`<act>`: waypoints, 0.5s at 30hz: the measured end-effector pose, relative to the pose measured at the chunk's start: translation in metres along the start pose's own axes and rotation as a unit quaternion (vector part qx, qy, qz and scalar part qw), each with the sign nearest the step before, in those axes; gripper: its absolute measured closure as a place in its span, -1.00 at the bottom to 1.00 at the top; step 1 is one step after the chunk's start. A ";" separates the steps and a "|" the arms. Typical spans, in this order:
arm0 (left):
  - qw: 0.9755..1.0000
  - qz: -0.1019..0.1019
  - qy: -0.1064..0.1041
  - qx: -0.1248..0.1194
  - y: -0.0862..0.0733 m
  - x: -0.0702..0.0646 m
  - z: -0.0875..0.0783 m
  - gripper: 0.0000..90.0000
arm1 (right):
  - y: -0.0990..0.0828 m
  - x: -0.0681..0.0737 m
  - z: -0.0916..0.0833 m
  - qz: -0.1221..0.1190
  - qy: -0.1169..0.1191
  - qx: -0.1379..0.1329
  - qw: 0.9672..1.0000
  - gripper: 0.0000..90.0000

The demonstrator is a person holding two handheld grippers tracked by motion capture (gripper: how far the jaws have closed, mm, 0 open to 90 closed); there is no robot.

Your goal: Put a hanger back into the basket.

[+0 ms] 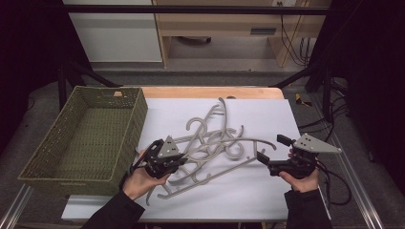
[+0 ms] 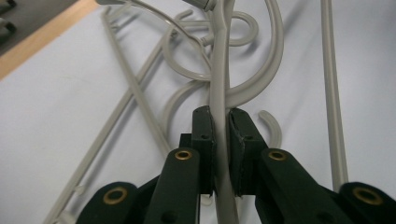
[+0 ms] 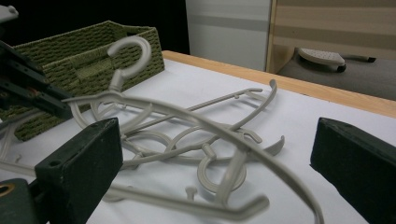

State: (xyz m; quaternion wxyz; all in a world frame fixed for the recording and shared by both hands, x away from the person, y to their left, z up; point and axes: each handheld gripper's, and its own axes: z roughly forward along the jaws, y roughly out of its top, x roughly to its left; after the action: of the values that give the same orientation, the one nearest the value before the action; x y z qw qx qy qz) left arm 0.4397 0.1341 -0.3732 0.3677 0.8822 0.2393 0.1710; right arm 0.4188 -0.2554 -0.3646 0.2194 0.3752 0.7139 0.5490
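Several grey plastic hangers (image 1: 215, 138) lie tangled on the white table top. My left gripper (image 1: 181, 160) is at the pile's left end, shut on one hanger's arm; in the left gripper view its jaws (image 2: 220, 119) pinch that grey bar (image 2: 218, 84) between the pads. The held hanger (image 3: 187, 116) is raised off the pile, with its hook (image 3: 130, 51) standing up. My right gripper (image 1: 271, 149) is at the pile's right end, open. In the right gripper view its jaws (image 3: 215, 135) stand wide apart, and the raised hanger's curved arm crosses in front of them untouched.
A green woven basket (image 1: 138, 119) stands at the table's left, with nothing visible inside; its wall (image 3: 70, 60) sits behind the left gripper (image 3: 28, 88). A wooden table edge (image 1: 210, 91) runs along the back. White surface lies in front of and to the right of the pile.
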 end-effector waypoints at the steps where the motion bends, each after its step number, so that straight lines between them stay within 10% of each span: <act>1: 1.000 -0.003 0.004 -0.003 0.000 0.001 -0.003 0.81 | 0.000 0.000 0.000 0.000 0.001 -0.001 1.000 -0.95; 15: 0.996 -0.039 0.077 -0.017 -0.009 0.035 -0.056 0.82 | 0.000 -0.002 -0.002 0.003 -0.003 -0.002 1.000 -0.95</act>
State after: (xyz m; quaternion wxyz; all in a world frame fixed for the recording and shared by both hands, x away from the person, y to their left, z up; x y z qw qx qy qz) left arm 0.4389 0.1905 -0.3375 0.3696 0.8498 0.2983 0.2285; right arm 0.4187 -0.2579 -0.3645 0.2210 0.3782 0.7109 0.5502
